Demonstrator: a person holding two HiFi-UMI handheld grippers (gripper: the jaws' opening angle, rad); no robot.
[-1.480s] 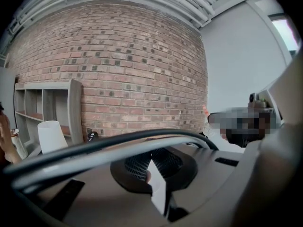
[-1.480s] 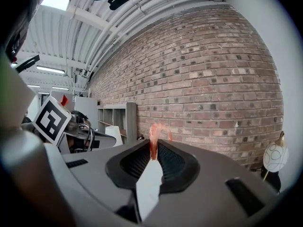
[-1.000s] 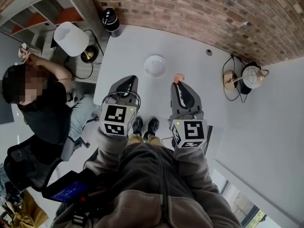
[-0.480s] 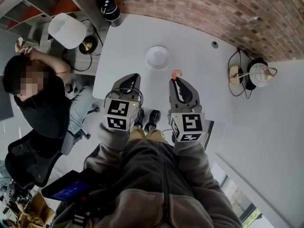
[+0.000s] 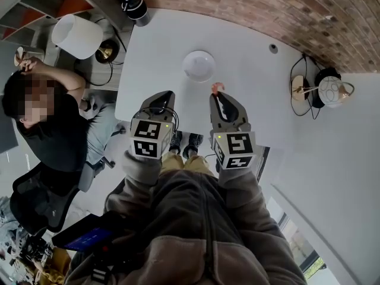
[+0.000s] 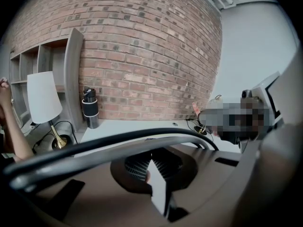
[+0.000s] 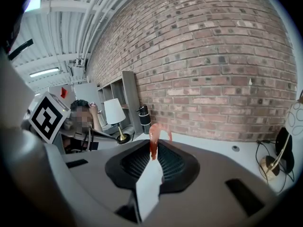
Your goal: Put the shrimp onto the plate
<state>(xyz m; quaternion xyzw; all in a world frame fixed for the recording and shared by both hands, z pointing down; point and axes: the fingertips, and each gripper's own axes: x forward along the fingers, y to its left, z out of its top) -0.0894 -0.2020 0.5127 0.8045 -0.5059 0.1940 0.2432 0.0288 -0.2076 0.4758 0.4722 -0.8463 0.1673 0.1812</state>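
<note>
Keeps the left tool (image 5: 160, 97) closed on nothing by the counter's (image 5: 160, 40) near edge, and keeps the right tool (image 5: 218, 95) pinched tight on the shrimp (image 5: 218, 87). Has barely narrowed the gap over the last second. Stops short and right of the plate (image 5: 198, 65), leaving carry and release undone.

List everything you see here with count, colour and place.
table: one, white, by the brick wall
plate: one, white, middle of the table
shrimp: one, pink, in the right gripper, short of the plate
bottle: one, black, at the table's far left corner
lamps: two, white shades, left lamp and right lamp flanking the table
seated person: one, dark top, left of the table
left gripper: grey, jaws shut, empty
right gripper: grey, jaws shut on the shrimp
</note>
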